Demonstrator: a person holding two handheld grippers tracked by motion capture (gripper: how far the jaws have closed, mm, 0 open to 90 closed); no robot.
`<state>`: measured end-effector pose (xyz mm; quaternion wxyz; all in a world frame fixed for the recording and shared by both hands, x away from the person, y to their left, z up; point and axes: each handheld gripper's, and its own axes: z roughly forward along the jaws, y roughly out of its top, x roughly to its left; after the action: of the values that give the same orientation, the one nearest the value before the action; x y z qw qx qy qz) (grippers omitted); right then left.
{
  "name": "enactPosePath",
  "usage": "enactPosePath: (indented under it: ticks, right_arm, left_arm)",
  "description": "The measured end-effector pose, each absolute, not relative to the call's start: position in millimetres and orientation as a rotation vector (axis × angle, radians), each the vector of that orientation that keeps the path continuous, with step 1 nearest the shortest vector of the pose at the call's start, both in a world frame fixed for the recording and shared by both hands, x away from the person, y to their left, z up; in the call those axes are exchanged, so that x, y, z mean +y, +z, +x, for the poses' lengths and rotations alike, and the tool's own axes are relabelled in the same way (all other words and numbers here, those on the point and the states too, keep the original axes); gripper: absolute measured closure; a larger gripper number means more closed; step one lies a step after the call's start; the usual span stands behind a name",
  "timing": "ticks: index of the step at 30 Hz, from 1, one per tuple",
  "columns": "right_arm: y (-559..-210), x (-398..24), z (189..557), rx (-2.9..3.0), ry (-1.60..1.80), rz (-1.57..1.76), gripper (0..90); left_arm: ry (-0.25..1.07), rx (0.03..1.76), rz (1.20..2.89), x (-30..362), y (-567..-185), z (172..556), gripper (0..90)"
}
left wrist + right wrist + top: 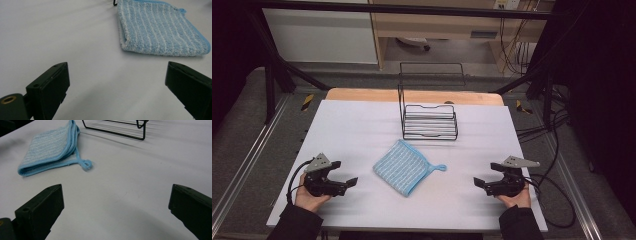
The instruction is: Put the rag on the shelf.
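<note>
A folded light-blue striped cloth point(403, 166) with a small hanging loop point(441, 167) lies in the middle of the white table. My left gripper point(345, 174) rests low at the front left, open and empty, a hand's width left of the cloth. In the left gripper view the cloth point(160, 30) lies ahead and to the right of the wide-apart jaws. My right gripper point(488, 174) sits at the front right, open and empty, pointing left toward the cloth. The right gripper view shows the cloth point(48, 150) upper left with its loop point(86, 164) nearest.
A black wire rack point(429, 120) with a tall back frame stands behind the cloth, near the table's far edge; its base point(117, 128) shows in the right gripper view. White table surface point(362, 125) spreads around. Cables point(557, 185) trail off the right side.
</note>
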<state>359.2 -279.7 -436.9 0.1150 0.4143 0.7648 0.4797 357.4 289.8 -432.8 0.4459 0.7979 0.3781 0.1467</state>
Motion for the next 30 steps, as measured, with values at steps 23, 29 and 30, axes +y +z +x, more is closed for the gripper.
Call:
enactPosePath:
  ticks: [23, 29, 30]
  right_arm:
    - [-432, -239, 357, 2.304, 1.350, 1.144, 1.6]
    - [-431, -223, 356, 2.326, 1.347, 1.128, 2.2]
    - [-431, -220, 356, 2.330, 1.354, 1.128, 2.3]
  left_arm:
    - [0.384, 0.943, 1.998, 290, -434, 360, 5.8]
    - [0.393, 0.956, 1.996, 289, -435, 360, 5.9]
    - [0.393, 0.956, 1.996, 289, -435, 360, 5.9]
